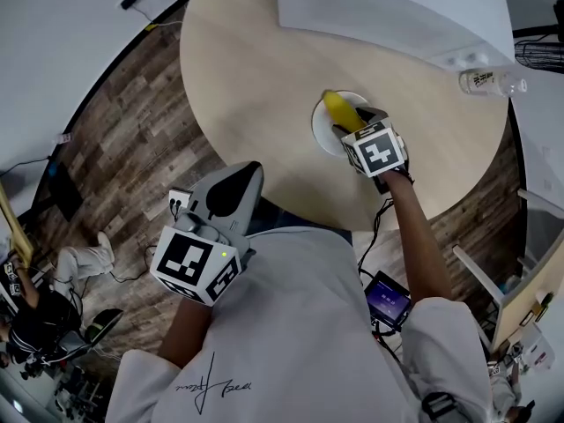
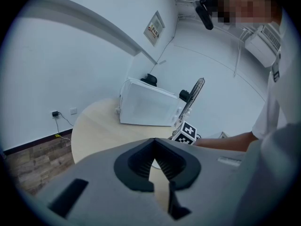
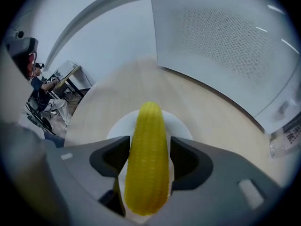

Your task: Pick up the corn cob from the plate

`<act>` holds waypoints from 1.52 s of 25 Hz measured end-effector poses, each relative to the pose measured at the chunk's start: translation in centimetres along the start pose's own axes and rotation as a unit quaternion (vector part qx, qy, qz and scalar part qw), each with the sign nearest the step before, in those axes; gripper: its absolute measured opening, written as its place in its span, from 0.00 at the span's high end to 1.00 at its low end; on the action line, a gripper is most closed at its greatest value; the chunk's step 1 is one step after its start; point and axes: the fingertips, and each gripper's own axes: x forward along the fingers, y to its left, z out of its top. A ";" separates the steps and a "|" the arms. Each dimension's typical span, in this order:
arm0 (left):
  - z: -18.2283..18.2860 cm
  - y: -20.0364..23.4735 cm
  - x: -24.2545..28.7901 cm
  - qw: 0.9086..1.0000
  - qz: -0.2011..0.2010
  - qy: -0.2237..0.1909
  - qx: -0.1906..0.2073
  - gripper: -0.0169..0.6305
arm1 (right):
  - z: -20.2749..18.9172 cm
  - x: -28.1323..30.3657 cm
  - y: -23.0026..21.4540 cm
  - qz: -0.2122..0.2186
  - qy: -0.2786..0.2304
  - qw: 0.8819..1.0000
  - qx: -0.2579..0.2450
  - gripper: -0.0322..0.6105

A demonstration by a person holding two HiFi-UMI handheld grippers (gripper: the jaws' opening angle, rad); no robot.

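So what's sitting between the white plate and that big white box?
Nothing: only bare table between the plate and the box, clearest in the right gripper view.

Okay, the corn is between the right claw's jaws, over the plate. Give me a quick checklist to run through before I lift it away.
1. Right claw closed on the corn cob, a jaw against each side: ok.
2. Cob lined up along the jaws, not crosswise: ok.
3. Cob fully clear of the plate: cannot tell.
4. Bottle and white box stand apart from the plate: ok.
5. Left claw shut, empty, held back from the plate: ok.
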 end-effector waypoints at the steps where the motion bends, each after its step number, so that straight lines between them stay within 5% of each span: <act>1: 0.0 0.0 0.0 1.000 0.001 0.000 0.000 0.98 | 0.0 0.2 0.0 0.000 0.001 1.000 -0.001 0.51; 38: -0.4 0.4 -1.0 1.000 0.007 -0.012 -0.005 0.98 | -0.3 0.7 -0.1 -0.026 0.012 0.999 0.028 0.54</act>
